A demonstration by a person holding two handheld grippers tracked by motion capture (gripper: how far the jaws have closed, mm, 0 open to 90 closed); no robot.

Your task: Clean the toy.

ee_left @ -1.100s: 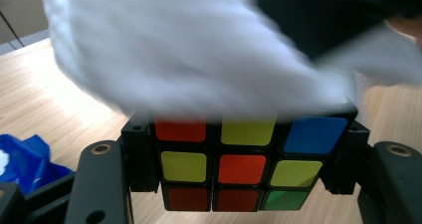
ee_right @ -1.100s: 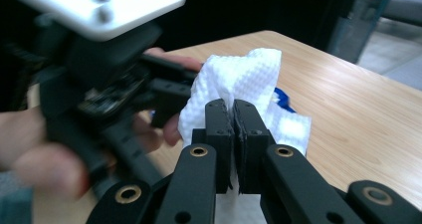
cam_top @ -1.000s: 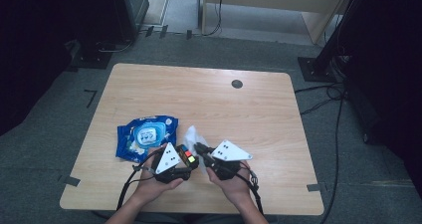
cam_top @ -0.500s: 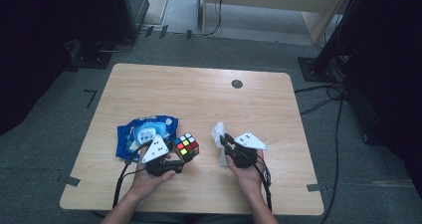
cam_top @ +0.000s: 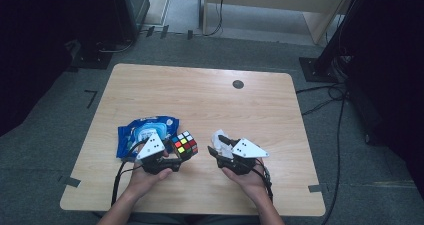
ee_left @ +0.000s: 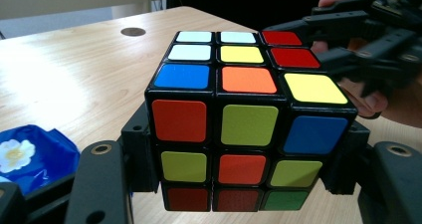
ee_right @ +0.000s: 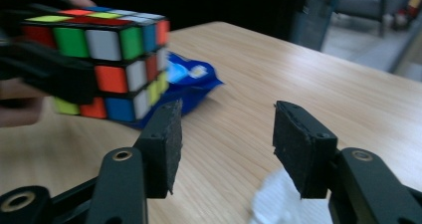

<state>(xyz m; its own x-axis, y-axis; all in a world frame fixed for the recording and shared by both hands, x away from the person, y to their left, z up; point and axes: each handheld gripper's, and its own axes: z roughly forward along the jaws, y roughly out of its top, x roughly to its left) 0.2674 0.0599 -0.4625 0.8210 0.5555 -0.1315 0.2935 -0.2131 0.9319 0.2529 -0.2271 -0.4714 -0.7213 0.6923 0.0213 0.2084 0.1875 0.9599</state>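
- Clamping the Rubik's cube (ee_left: pixel 234 129) between its two black jaws, your left gripper (cam_top: pixel 167 157) has the pads pressed on opposite side faces of the cube, low down, as the left gripper view shows.
- In the high view the cube (cam_top: pixel 184 144) sits at the front of that gripper, just right of the blue wipes packet (cam_top: pixel 142 133), which lies flat on the wooden table (cam_top: pixel 210 100).
- Whether the cube rests on the tabletop or hangs just above it, I cannot tell.
- Your right gripper (ee_right: pixel 224 144) has its jaws apart with a clear gap; they have just been opening, and nothing is between the pads.
- A crumpled white tissue (ee_right: pixel 278 201) lies on the table under and just beside the right-hand jaw in the right gripper view; whether the pad touches it I cannot tell.
- In the high view the tissue (cam_top: pixel 220 136) shows at the tip of your right gripper (cam_top: pixel 216 150), near the cube but apart from it.
- From the right gripper view, the cube (ee_right: pixel 107 59) appears up and to the left, with the blue packet (ee_right: pixel 191 82) behind it.
- Your two hands are side by side at the near edge of the table, grippers pointing away from you and slightly toward each other.
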